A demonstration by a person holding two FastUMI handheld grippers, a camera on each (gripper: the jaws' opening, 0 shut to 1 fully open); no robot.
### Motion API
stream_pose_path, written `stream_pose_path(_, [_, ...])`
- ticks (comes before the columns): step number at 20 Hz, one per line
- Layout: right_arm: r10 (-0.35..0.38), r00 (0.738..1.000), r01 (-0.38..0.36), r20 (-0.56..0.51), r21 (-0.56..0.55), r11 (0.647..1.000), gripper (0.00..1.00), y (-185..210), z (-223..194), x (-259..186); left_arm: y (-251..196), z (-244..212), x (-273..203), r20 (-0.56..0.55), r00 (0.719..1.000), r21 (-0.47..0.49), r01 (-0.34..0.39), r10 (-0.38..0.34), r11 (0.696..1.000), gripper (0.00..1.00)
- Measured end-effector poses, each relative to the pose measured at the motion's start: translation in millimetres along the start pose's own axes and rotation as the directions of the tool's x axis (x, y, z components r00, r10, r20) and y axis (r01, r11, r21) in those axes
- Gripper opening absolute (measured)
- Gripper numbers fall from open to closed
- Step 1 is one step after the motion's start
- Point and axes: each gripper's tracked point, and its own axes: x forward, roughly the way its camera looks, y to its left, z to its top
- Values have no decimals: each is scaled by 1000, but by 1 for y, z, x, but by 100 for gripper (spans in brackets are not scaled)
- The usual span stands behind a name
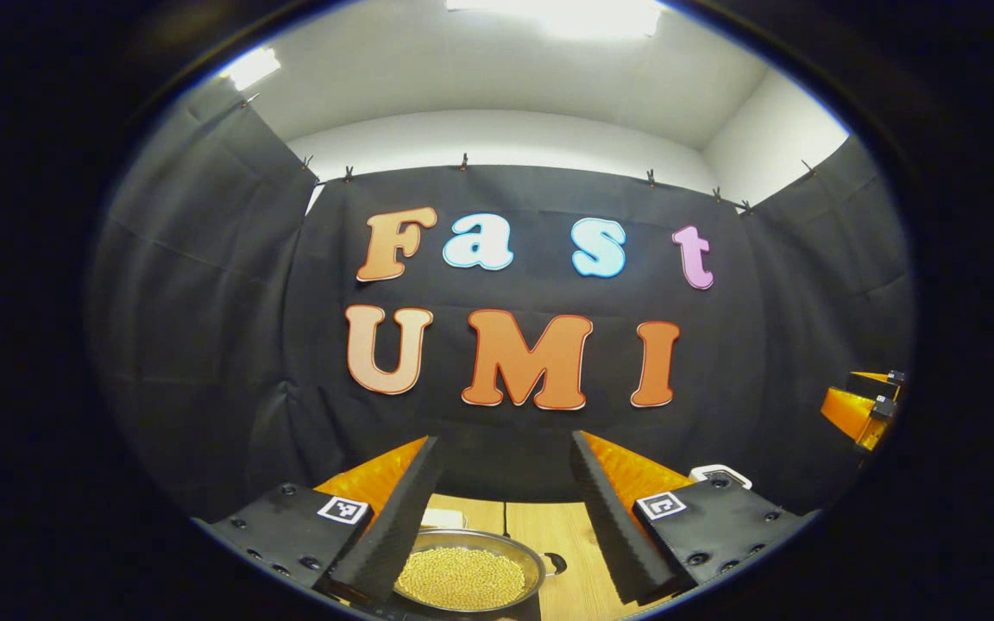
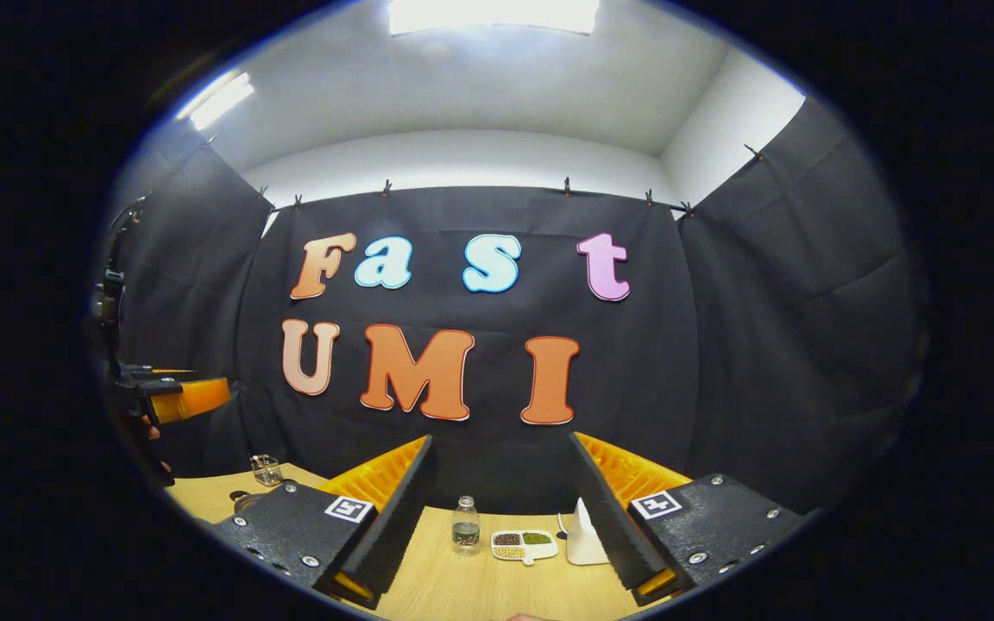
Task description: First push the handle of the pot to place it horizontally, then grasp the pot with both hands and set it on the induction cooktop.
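Left claw (image 1: 506, 517) released, jaws spread, hovering high over pot (image 1: 469, 569) on wooden table (image 1: 570, 539). Pot low between its fingers, full of pale grains, small loop handle (image 1: 554, 563) poking toward right. Long axis looks roughly crosswise, hard to confirm. Right claw (image 2: 504, 509) also released, above small bottle (image 2: 465, 526) and divided dish (image 2: 524, 544). Risk: rough shove on handle tips pot, grains spill.

Pot (image 1: 469, 573) cut off at the lower edge of the left gripper view, its left rim hidden behind a finger (image 1: 393, 517). White object (image 1: 720, 473) at lower right mostly hidden. In the right gripper view, left gripper (image 2: 182, 397) cropped at far left; glass item (image 2: 266, 468), possibly a jar, too small to tell.
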Motion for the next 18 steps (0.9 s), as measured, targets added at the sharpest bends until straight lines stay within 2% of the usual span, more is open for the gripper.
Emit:
stream_pose_path(1, [-2,1000,2,16,-8,1000,93,-1,5,-1,-5,5,-1,4,1000,-8,13,-13,1000,100])
stream_pose_path(2, [1,1000,0,27,-13,1000,93,1,9,-2,-5,11,-3,11,1000,-2,14,-14,1000,95])
stream_pose_path(5, [11,1000,-11,24,-4,1000,94,3,17,-9,1,31,-6,42,999,37,-14,12,999,98])
stream_pose_path(6, [12,1000,-12,19,-5,1000,97,2,19,-8,0,32,-9,45,999,46,-18,16,999,98])
stream_pose_path(8, [23,1000,-23,21,-9,1000,94,3,26,-11,-1,36,-10,50,999,49,-17,14,999,99])
stream_pose_path(10, [27,999,-26,31,-10,1000,94,3,31,-13,-2,41,-12,56,998,49,-12,10,999,99])
stream_pose_path(11, [24,999,-24,37,-9,1000,97,4,34,-15,-4,43,-13,63,998,50,-9,6,999,99])
stream_pose_path(12, [24,999,-24,43,-10,1000,94,4,35,-15,-5,46,-15,66,998,47,-3,0,999,99])
stream_pose_path(18, [27,998,-27,54,-12,1000,94,5,36,-18,-8,55,-20,86,996,72,1,-7,997,98])
